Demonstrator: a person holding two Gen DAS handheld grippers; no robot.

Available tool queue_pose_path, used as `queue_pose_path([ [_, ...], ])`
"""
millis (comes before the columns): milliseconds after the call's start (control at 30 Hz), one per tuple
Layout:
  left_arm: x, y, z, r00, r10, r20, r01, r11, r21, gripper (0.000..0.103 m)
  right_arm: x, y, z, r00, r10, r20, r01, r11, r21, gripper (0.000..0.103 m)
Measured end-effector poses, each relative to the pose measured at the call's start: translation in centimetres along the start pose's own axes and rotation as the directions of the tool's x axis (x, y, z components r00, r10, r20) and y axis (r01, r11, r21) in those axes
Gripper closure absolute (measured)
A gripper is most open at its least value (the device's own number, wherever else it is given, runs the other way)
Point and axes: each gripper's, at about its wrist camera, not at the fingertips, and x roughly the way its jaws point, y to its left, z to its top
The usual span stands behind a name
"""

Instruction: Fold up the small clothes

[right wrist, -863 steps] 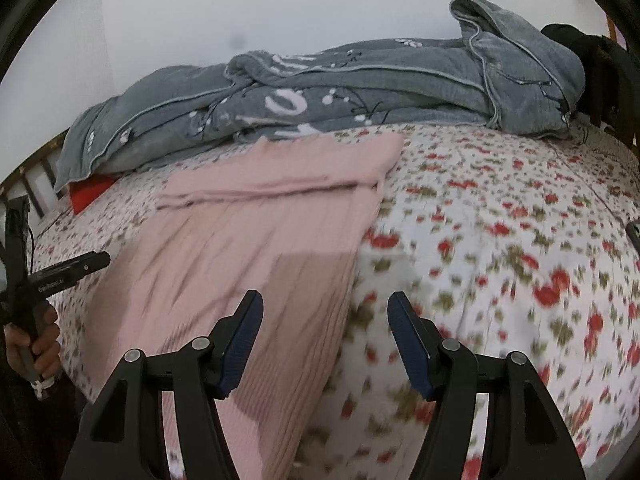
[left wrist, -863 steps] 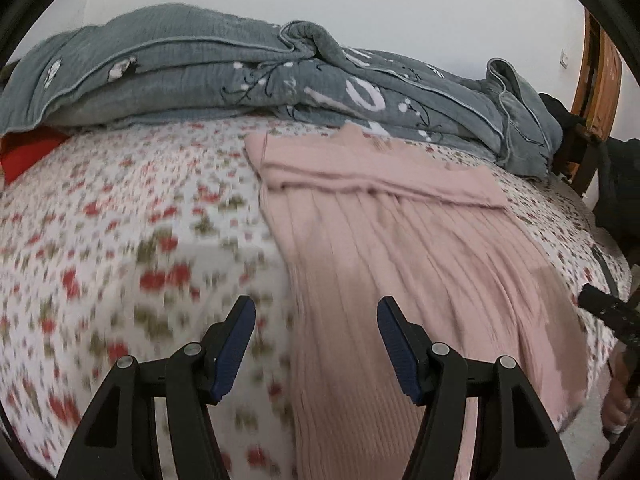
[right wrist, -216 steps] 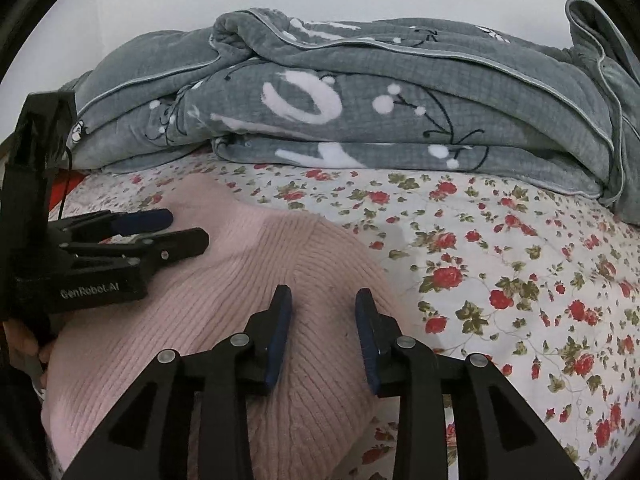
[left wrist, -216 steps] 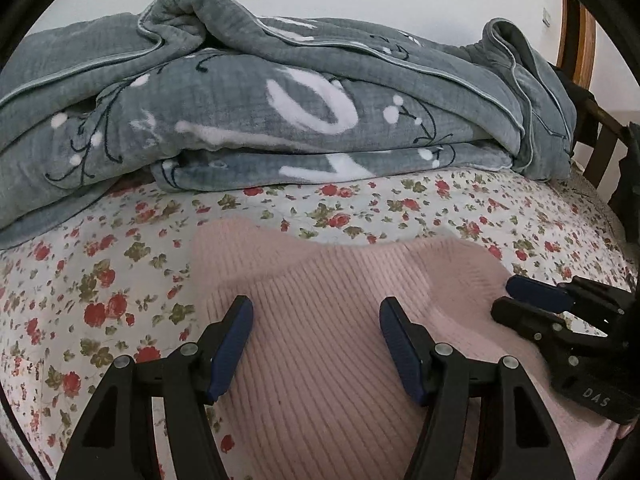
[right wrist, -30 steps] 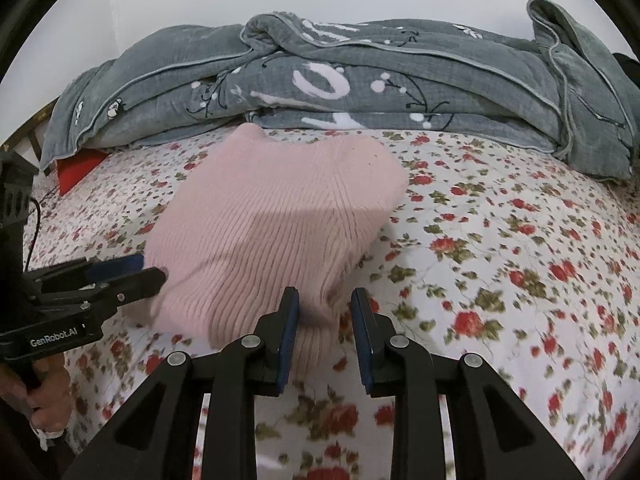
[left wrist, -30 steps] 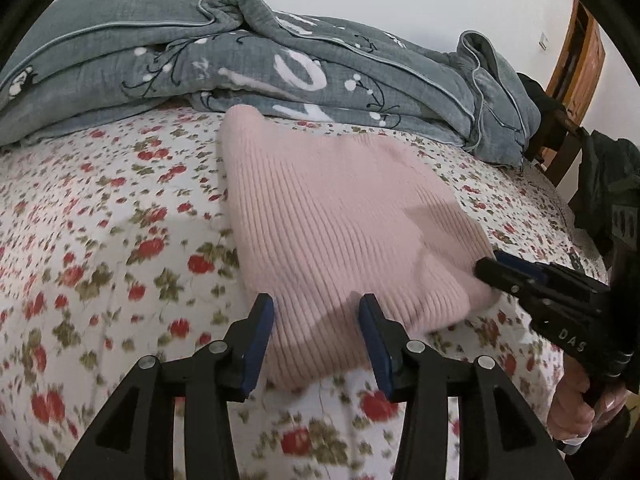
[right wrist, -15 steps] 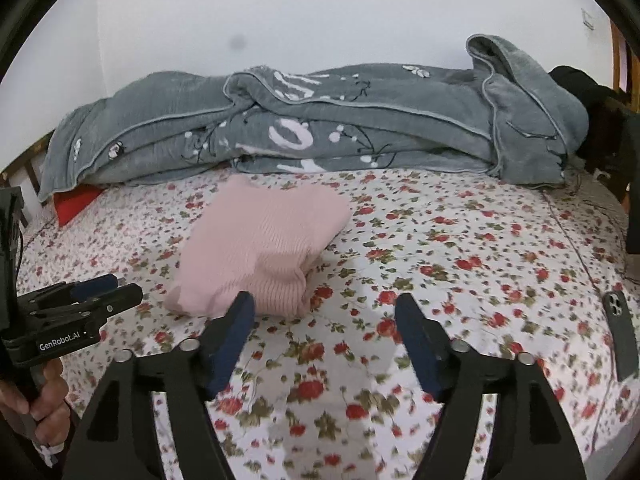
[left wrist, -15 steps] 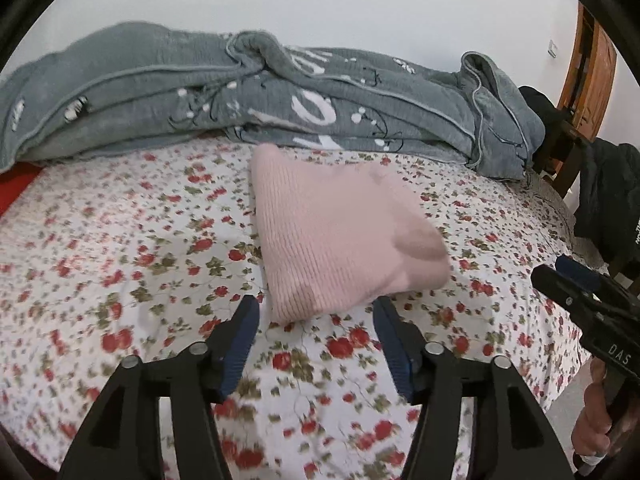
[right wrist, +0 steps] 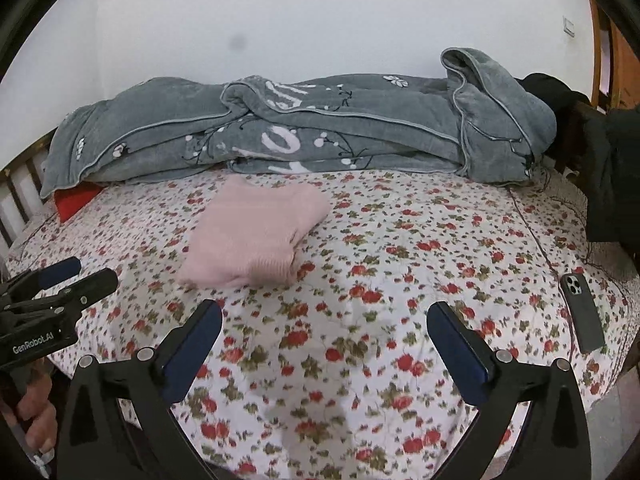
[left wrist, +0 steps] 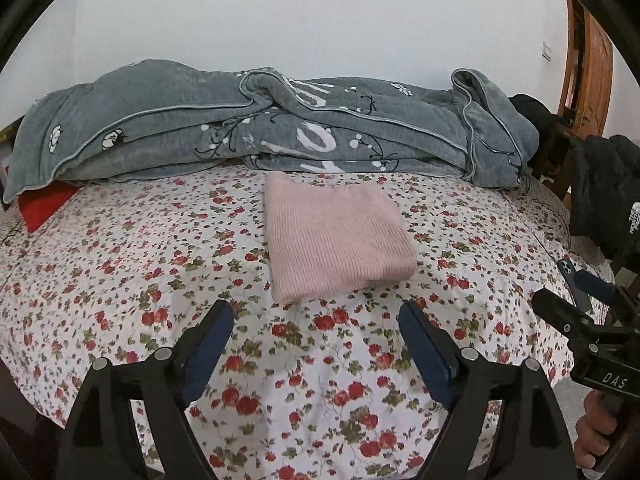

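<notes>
My left gripper (left wrist: 316, 340) hangs above the near part of the flowered bedsheet (left wrist: 120, 264), its blue-padded fingers (left wrist: 206, 346) spread wide with nothing between them. My right gripper (right wrist: 325, 344) is likewise spread wide and empty over the sheet. The pink knitted garment (left wrist: 334, 242) lies folded into a compact rectangle on the sheet, ahead of both my grippers and apart from them, with its far edge near the heaped grey blanket (left wrist: 260, 132) that runs along the wall side of the bed. From the right wrist view the folded layers show at the bundle's near right corner, though that patch is a little blurred, so I cannot count them. A dark phone (right wrist: 582, 312) lies flat on the sheet towards the right edge of the bed, well apart from the garment. A red cloth (left wrist: 46, 206) pokes out under the blanket's left end
</notes>
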Motion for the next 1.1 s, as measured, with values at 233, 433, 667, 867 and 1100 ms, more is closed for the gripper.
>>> queue_pose_path([
  [233,-0.1,-0.5,-0.3,1.000,0.021,-0.007,-0.021,1.000,0.010,0.017,-1.0,-0.6,-0.3,1.000,-0.007,0.014,0.007,1.000,0.012,0.002],
  [433,-0.5,-0.5,-0.2,1.000,0.027,0.009,-0.027,1.000,0.009,0.017,-1.2,-1.1,-0.2,1.000,-0.011,0.019,0.011,0.999,0.030,0.002],
  [667,-1.2,-0.5,0.1,0.999,0.026,0.022,-0.026,1.000,0.012,0.017,-1.5,-1.1,-0.2,1.000,-0.013,0.024,0.012,1.000,0.028,0.002],
  [867,-1.3,-0.4,0.2,0.999,0.029,0.025,-0.029,1.000,0.011,0.017,-1.7,-1.1,-0.2,1.000,-0.012,0.024,0.011,1.000,0.029,0.002],
  [1100,-1.3,-0.4,0.2,0.999,0.028,0.025,-0.028,1.000,0.013,0.017,-1.7,-1.0,-0.2,1.000,-0.007,0.024,0.006,0.999,0.033,0.002],
])
